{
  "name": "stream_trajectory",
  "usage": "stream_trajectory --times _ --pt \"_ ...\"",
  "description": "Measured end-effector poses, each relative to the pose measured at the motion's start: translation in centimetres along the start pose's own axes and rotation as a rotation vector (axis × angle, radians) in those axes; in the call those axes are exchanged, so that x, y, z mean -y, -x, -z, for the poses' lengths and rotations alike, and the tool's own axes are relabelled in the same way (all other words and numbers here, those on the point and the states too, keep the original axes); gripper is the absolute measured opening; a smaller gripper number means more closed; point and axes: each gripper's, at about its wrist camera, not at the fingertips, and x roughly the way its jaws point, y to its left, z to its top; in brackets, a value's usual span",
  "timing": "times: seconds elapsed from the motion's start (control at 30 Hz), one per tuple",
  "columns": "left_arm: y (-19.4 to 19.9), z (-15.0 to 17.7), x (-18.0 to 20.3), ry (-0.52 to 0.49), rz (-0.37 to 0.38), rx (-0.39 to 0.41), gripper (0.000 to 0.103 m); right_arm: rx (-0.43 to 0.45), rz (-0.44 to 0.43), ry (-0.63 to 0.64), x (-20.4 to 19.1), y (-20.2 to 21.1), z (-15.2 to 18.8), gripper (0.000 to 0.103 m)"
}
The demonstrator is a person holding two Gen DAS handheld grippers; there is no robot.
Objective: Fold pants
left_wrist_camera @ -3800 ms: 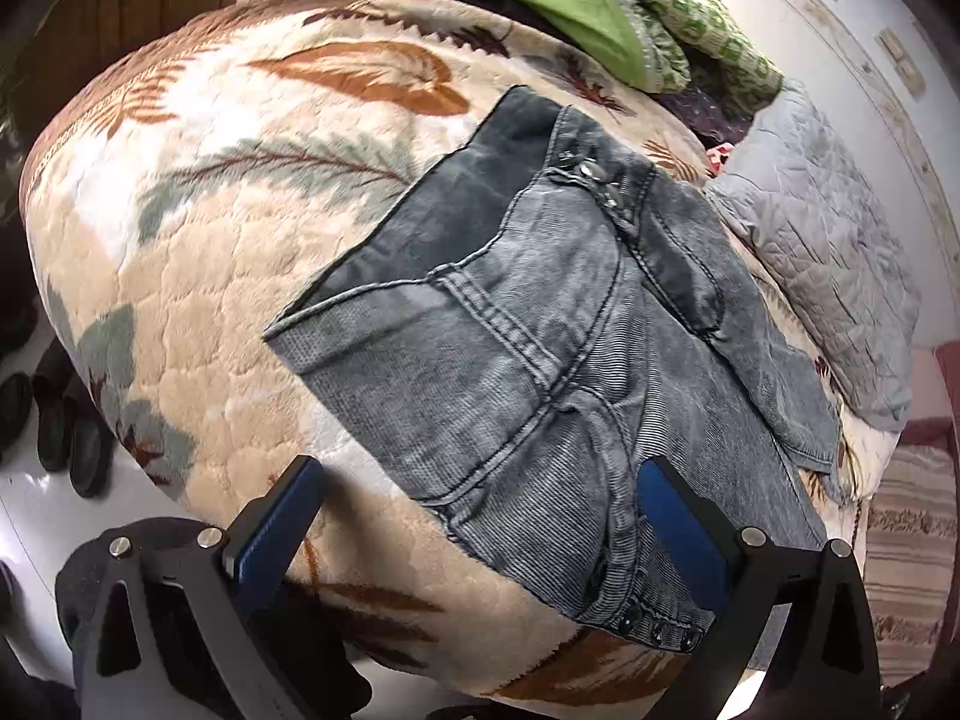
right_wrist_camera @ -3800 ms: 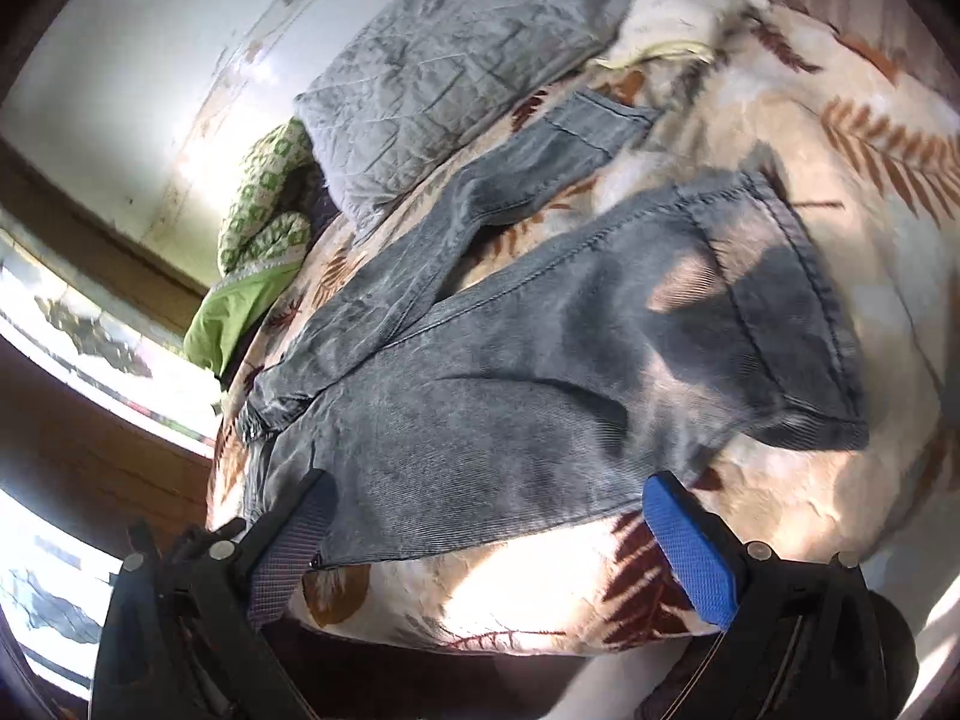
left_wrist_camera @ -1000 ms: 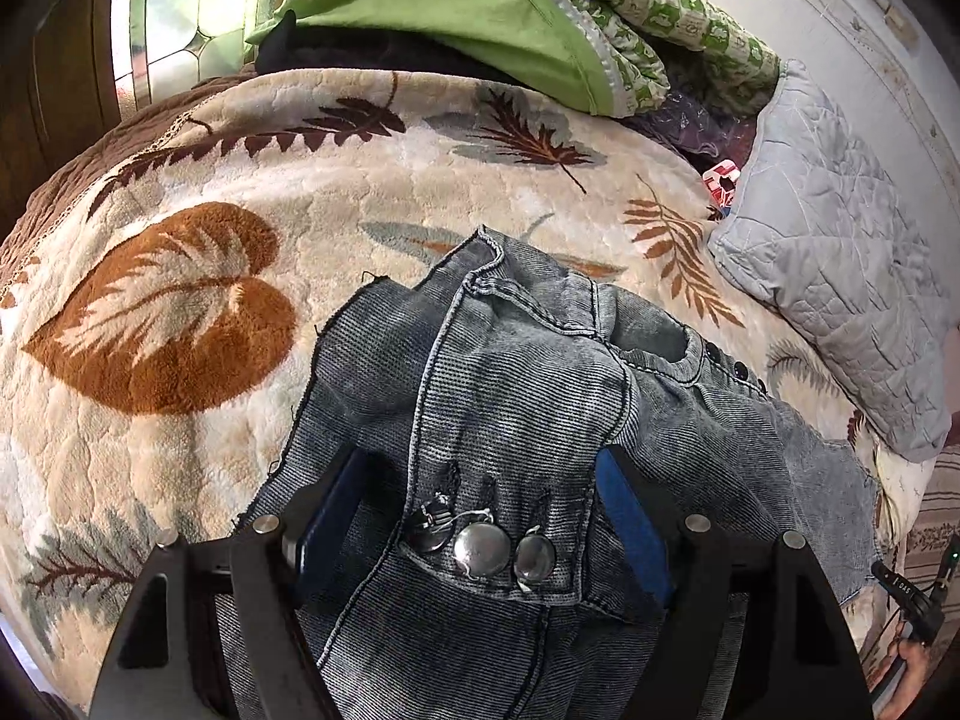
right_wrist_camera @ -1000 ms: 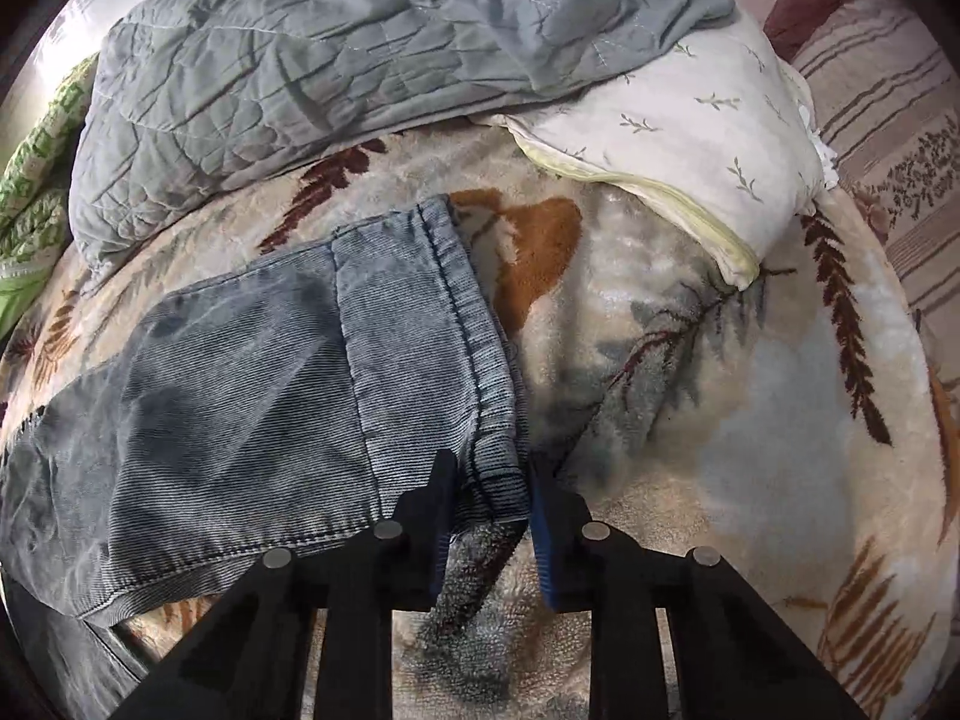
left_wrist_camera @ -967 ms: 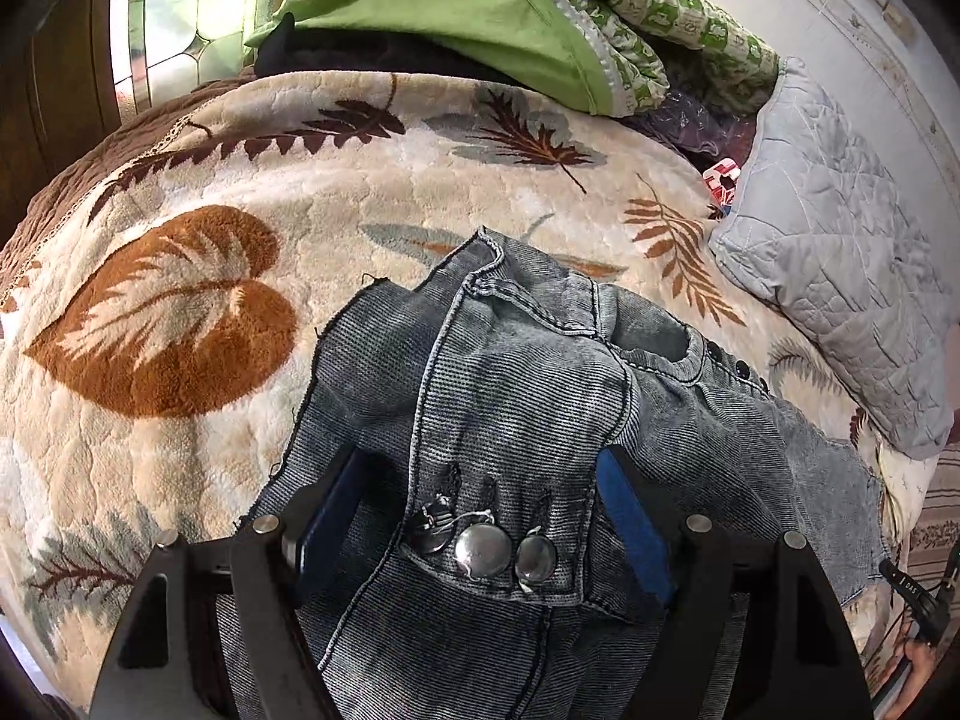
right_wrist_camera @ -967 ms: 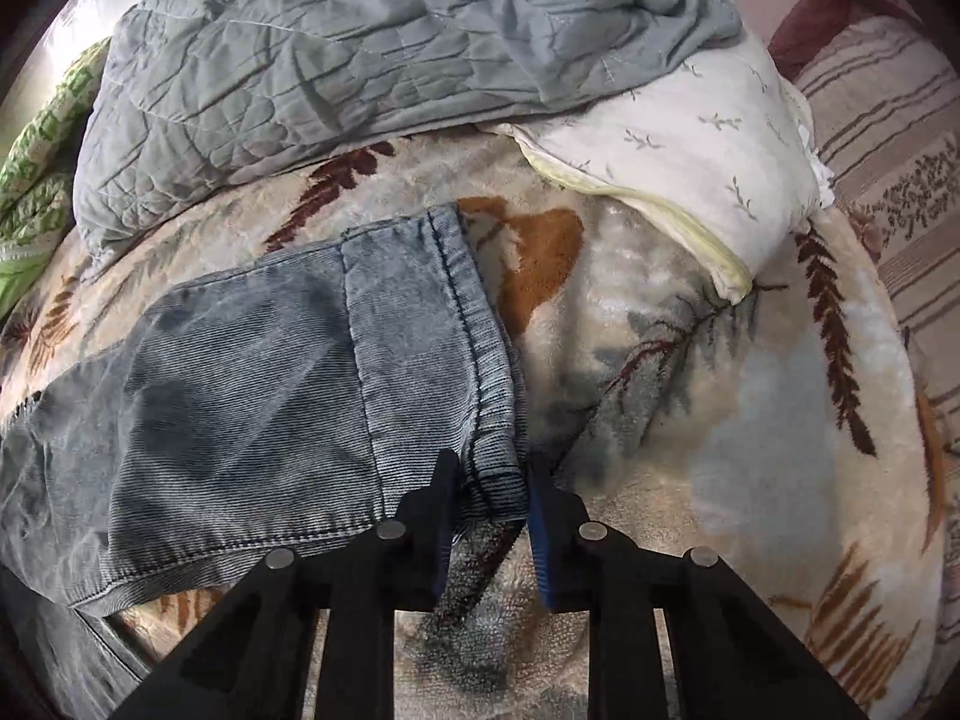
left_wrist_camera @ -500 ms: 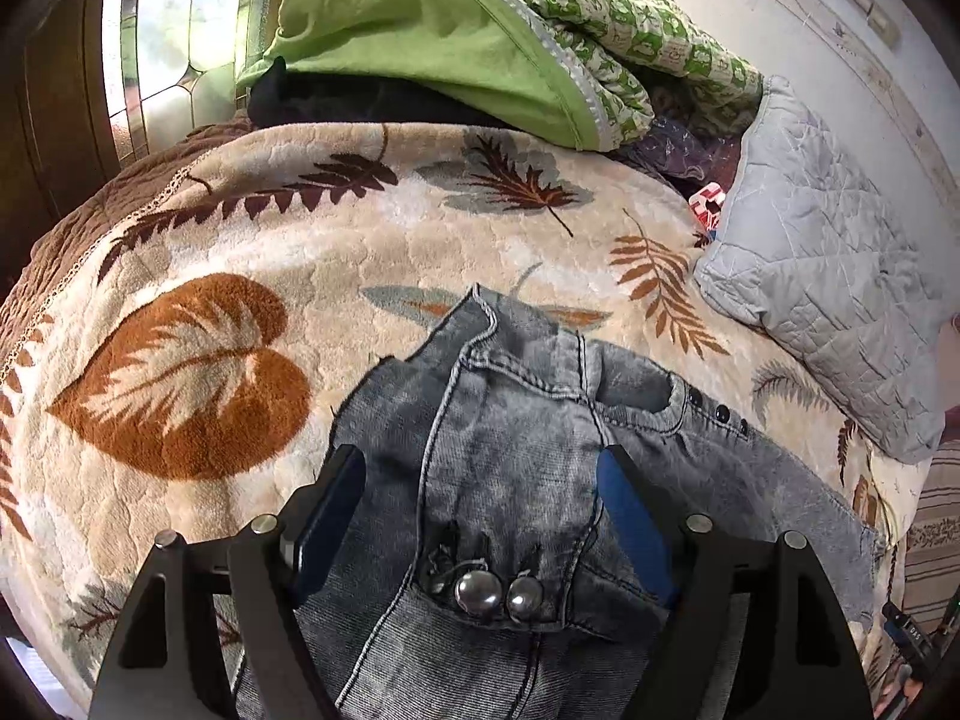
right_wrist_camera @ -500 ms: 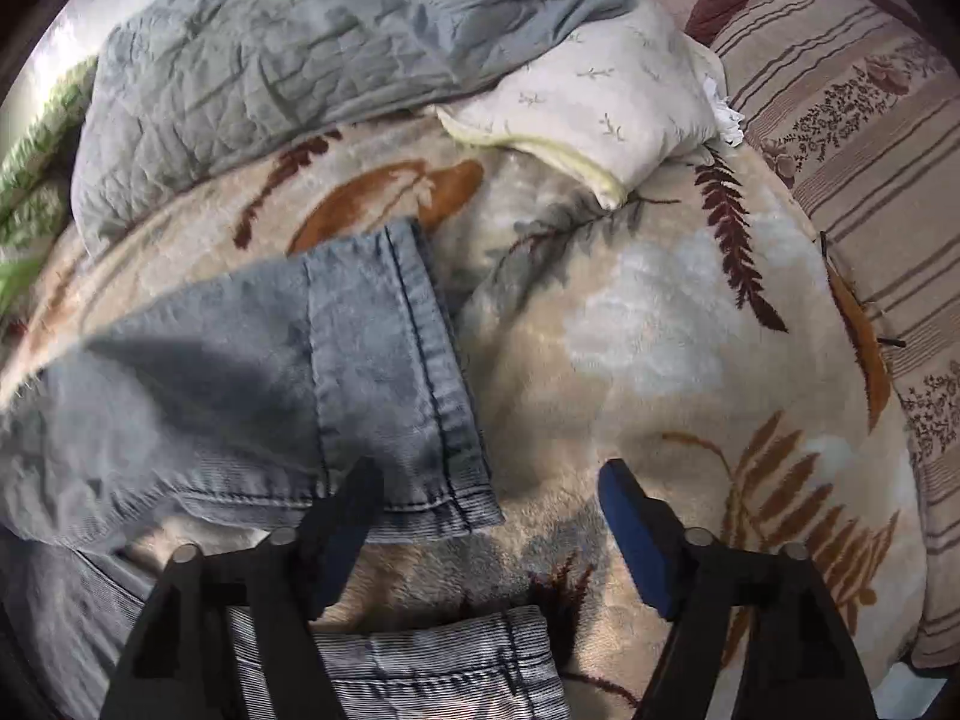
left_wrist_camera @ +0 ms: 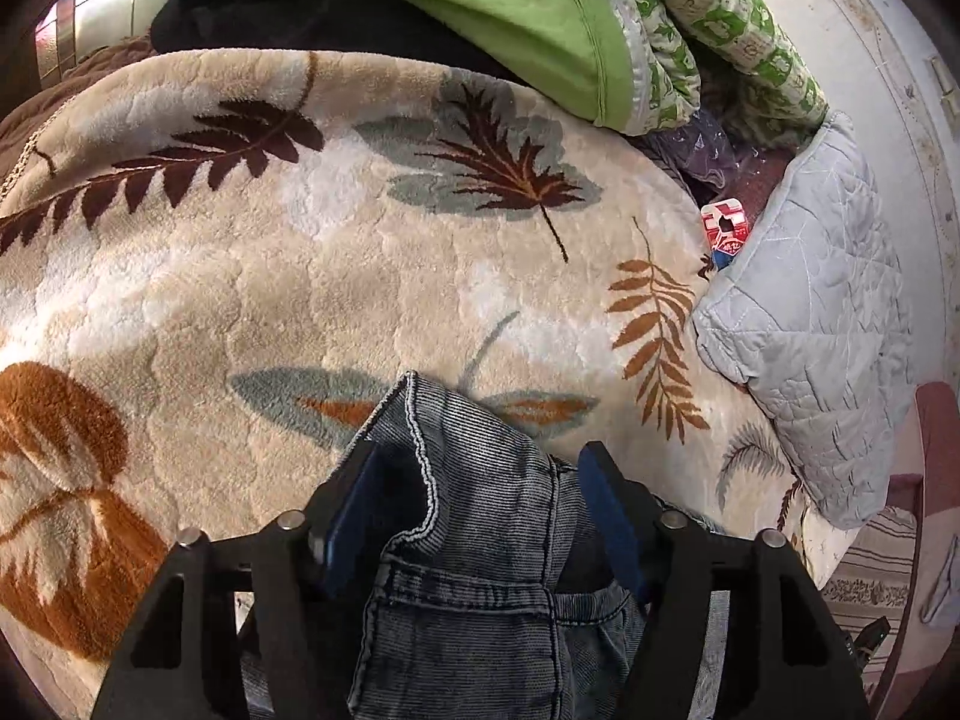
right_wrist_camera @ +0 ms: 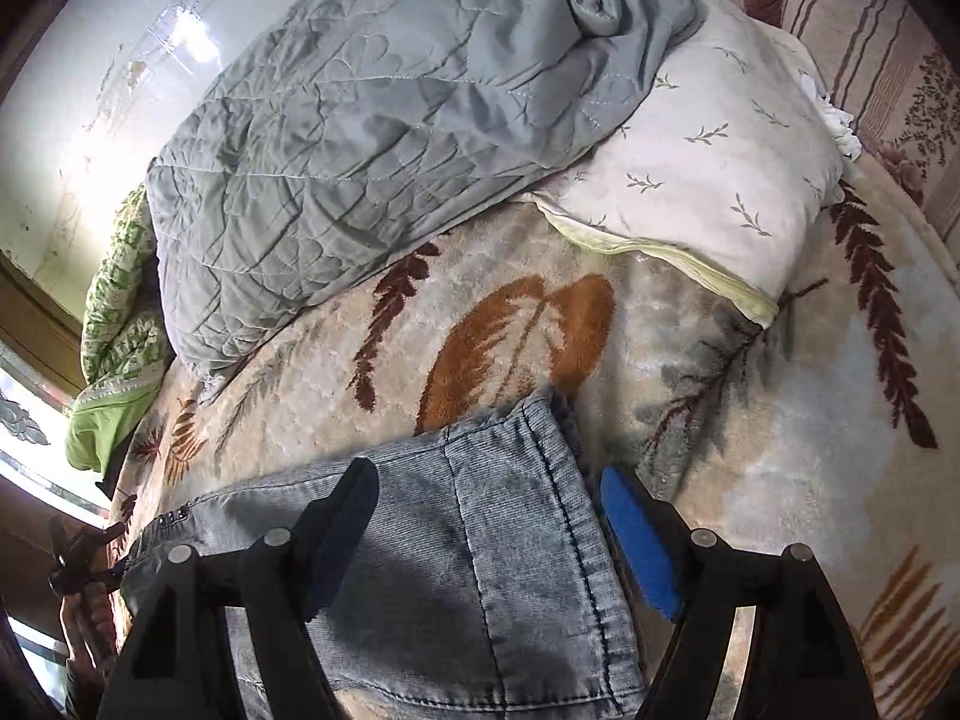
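Grey corduroy pants lie on a cream blanket with leaf prints [left_wrist_camera: 252,276]. In the left wrist view the waistband end of the pants [left_wrist_camera: 480,516] bunches up between the blue pads of my left gripper [left_wrist_camera: 480,516], whose jaws stand open around the cloth. In the right wrist view the leg hem of the pants [right_wrist_camera: 516,516] lies flat between the fingers of my right gripper [right_wrist_camera: 492,516], which is open and just above the cloth. The leg runs back to the left toward the waist buttons.
A grey quilt [right_wrist_camera: 384,120] and a white pillow [right_wrist_camera: 714,180] lie at the back of the bed. Green bedding [left_wrist_camera: 540,6] is piled at the far side. A red packet [left_wrist_camera: 726,231] lies beside the quilt [left_wrist_camera: 828,312]. The blanket [right_wrist_camera: 810,450] stretches to the right.
My right gripper has let go of the leg hem and opened, and now hovers over it. My left gripper has moved forward along the waistband, which now bunches between its pads.
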Motion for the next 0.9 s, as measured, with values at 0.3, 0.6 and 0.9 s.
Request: stream_trajectory --times 0.3,0.6,0.9 --pt "-1.7 -0.8 0.7 -0.042 -0.036 -0.003 0.035 -0.101 0.105 0.060 -0.5 -5.4 -2.5 0.055" --pt "-1.6 -0.7 1.7 -0.119 -0.123 0.042 0.002 -0.082 0.240 0.181 -2.2 -6.2 -1.5 0.013" --pt "8.8 1.3 3.8 -0.137 0.023 0.246 0.002 0.124 0.192 0.139 -3.3 3.0 -1.4 0.013"
